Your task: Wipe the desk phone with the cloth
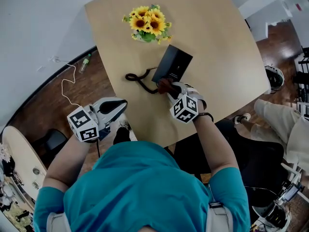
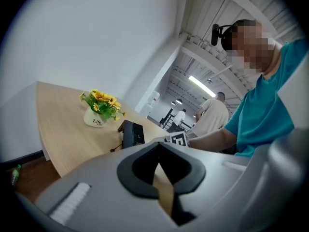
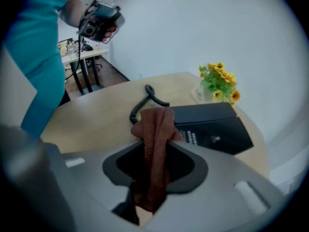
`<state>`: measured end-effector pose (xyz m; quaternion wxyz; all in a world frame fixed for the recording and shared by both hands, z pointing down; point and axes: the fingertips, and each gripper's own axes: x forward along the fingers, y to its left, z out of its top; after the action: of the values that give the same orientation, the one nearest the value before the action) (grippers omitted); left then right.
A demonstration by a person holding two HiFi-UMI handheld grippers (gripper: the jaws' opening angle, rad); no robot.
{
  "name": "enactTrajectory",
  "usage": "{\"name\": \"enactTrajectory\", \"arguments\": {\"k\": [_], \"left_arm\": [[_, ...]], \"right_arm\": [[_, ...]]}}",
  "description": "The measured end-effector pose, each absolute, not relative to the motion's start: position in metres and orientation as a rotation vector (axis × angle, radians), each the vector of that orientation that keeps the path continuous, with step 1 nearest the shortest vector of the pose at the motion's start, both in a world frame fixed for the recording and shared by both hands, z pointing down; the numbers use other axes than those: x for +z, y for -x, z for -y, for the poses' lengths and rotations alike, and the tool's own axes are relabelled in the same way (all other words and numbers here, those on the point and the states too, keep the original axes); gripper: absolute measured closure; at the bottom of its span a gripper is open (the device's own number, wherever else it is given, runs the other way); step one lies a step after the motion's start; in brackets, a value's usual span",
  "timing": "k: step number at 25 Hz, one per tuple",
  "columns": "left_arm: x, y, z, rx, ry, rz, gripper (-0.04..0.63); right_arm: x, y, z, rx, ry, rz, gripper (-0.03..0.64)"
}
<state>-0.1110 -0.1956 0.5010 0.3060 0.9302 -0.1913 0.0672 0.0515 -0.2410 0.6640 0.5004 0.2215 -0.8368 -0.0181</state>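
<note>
Right gripper (image 3: 150, 151) pinching crumpled rust-brown cloth (image 3: 155, 122), angular black desk phone (image 3: 212, 127)

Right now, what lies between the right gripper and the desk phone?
Only the brown cloth, pinched in the right gripper, as the right gripper view shows.

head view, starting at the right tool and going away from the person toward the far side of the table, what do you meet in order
right tool → brown cloth pinched in it → black desk phone → pot of sunflowers. The coiled cord is left out, since it runs alongside the cloth and phone.
</note>
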Motion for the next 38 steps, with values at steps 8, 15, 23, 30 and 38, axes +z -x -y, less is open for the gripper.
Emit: {"name": "enactTrajectory", "arguments": {"k": [8, 15, 23, 30, 38], "left_arm": [[0.501, 0.106, 0.195, 0.175, -2.459, 0.49, 0.591], [0.495, 0.113, 0.195, 0.163, -2.462, 0.514, 0.591], [0.493, 0.115, 0.201, 0.144, -2.47, 0.527, 0.591], [0.495, 0.108, 0.199, 0.165, -2.466, 0.503, 0.591], [0.497, 0.105, 0.196, 0.176, -2.456, 0.504, 0.591]], "right_arm": [[0.619, -0.072, 0.288, -0.012, -0.687, 2.12, 0.492], [0.594, -0.11, 0.368, -0.069, -0.793, 2.027, 0.492], [0.653, -0.067, 0.255, -0.06, -0.563, 2.073, 0.492], [0.671, -0.019, 0.206, -0.048, -0.52, 2.097, 0.492], [0.691, -0.014, 0.219, 0.049, -0.56, 2.042, 0.492]]}}
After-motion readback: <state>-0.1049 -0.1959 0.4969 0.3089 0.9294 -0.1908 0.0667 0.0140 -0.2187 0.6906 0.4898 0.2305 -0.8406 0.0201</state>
